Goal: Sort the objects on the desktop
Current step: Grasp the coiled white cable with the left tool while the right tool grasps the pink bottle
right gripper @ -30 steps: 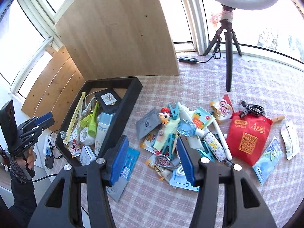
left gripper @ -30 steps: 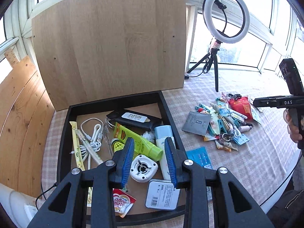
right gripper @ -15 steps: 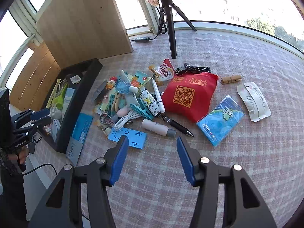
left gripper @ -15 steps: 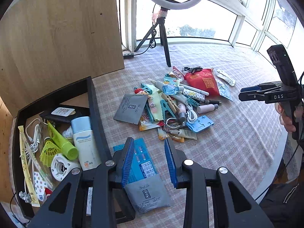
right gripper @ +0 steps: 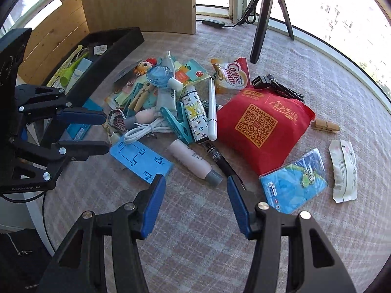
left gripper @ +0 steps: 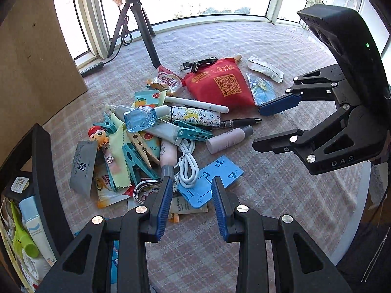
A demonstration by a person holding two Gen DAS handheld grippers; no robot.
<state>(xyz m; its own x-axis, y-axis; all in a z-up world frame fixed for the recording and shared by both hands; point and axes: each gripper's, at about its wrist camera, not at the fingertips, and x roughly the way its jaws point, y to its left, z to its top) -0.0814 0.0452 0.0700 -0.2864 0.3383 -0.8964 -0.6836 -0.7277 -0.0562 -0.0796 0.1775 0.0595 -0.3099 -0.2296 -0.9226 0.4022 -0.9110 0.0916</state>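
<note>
A heap of small objects lies on the checked tablecloth: a red pouch point(left gripper: 220, 85) point(right gripper: 261, 124), a blue plastic stand point(left gripper: 210, 183) point(right gripper: 139, 158), a white cable point(left gripper: 187, 163), a pink bottle point(left gripper: 227, 140) point(right gripper: 193, 162), teal clips, pens and sachets. My left gripper point(left gripper: 190, 185) is open and empty, just above the blue stand and cable. My right gripper point(right gripper: 195, 188) is open and empty, near the pink bottle's grey cap. Each gripper also shows in the other's view: the right gripper point(left gripper: 268, 127), the left gripper point(right gripper: 102, 131).
A black tray point(left gripper: 41, 171) point(right gripper: 114, 48) with several sorted items stands at the left. A wooden board point(right gripper: 136, 2) leans behind it. A tripod point(left gripper: 136, 19) stands at the back. A blue packet point(right gripper: 293, 183), a white sachet point(right gripper: 343, 171) and a wooden peg point(right gripper: 325, 125) lie right of the pouch.
My left gripper swung from over the black tray rightward to the heap and came down close to the blue stand. My right gripper moved nearer the heap. Both stayed open.
</note>
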